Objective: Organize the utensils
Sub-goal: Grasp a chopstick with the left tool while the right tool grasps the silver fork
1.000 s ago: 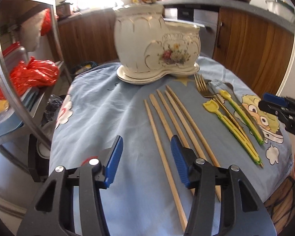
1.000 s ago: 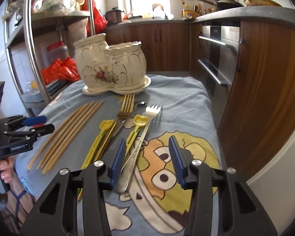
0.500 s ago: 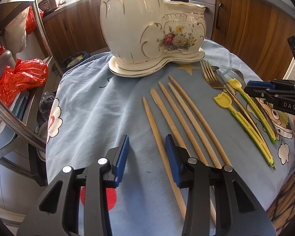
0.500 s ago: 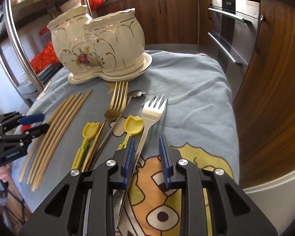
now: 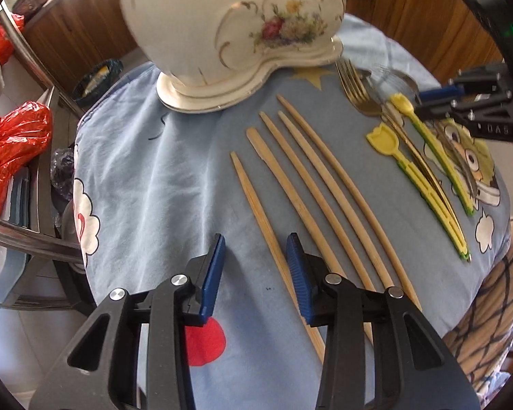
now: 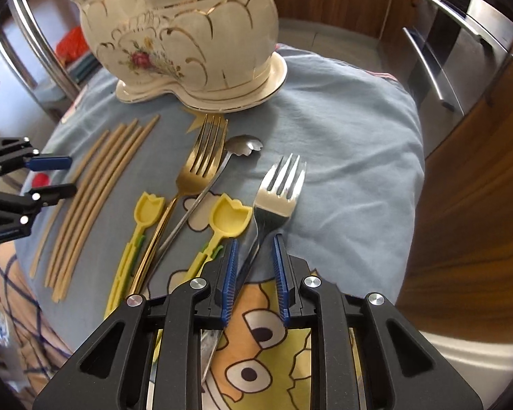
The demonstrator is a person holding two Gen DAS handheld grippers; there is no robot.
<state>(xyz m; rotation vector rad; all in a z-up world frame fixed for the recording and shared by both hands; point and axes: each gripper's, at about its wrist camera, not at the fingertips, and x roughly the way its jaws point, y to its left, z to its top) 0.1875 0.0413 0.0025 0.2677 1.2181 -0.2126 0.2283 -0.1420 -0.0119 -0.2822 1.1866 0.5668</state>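
Straddling the leftmost chopstick point(image 5: 256, 212), the left gripper point(image 5: 254, 249) hangs over the blue cloth point(image 5: 147, 177) in the left wrist view, jaws part open and steady, pads clear of the wood on both sides; nothing held. Four more chopsticks point(image 5: 325, 184) fan out toward 1 o'clock. Ceramic holder point(image 5: 229, 24) stands at 12 o'clock on its saucer. Yellow spoons point(image 5: 424, 177), a gold fork point(image 5: 355, 92) and the right gripper point(image 5: 437, 100) sit at 2 o'clock.

Risk, my judgement: the right pad lies near the second stick, so closing off-centre could pinch two sticks or roll the target away on the soft cloth. A thin stick may also pivot in the pads when lifted.

Right wrist view: right gripper's jaws are closing around the neck of the silver fork point(image 6: 277, 191), which runs from 12 o'clock down between the pads. Gap is narrow; I cannot tell that either pad presses on the metal yet. Yellow spoon point(image 6: 227, 220) lies just beside the left pad at 11 o'clock; gold fork, a small scalloped spoon point(image 6: 244, 145) and the chopsticks spread toward 9 o'clock, holder at 12 o'clock.

Risk, my judgement: the left pad could catch the yellow spoon's handle and drag it. The flat fork may slip or tilt if gripped at the neck, tines heavy.
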